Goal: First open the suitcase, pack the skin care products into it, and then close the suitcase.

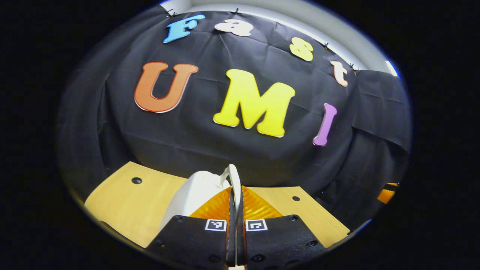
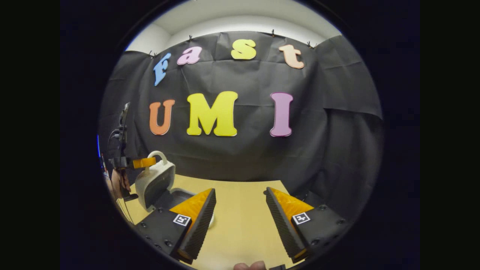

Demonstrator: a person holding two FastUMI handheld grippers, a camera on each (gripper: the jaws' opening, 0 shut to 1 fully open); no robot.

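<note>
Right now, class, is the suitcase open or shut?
Open. In the right gripper view the suitcase has its lid raised, the dark inside showing below. The left gripper holds the handle.

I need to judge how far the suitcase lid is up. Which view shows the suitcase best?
The right gripper view: the white suitcase appears whole from the side, lid raised, the left gripper at its handle. The left gripper view shows just the lid's white shell and the handle pinched between that gripper's closed fingers.

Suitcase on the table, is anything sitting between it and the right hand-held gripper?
Nothing visible. The right hand-held gripper is open over bare table; the suitcase stands left, its handle pinched by the left hand-held gripper.
</note>
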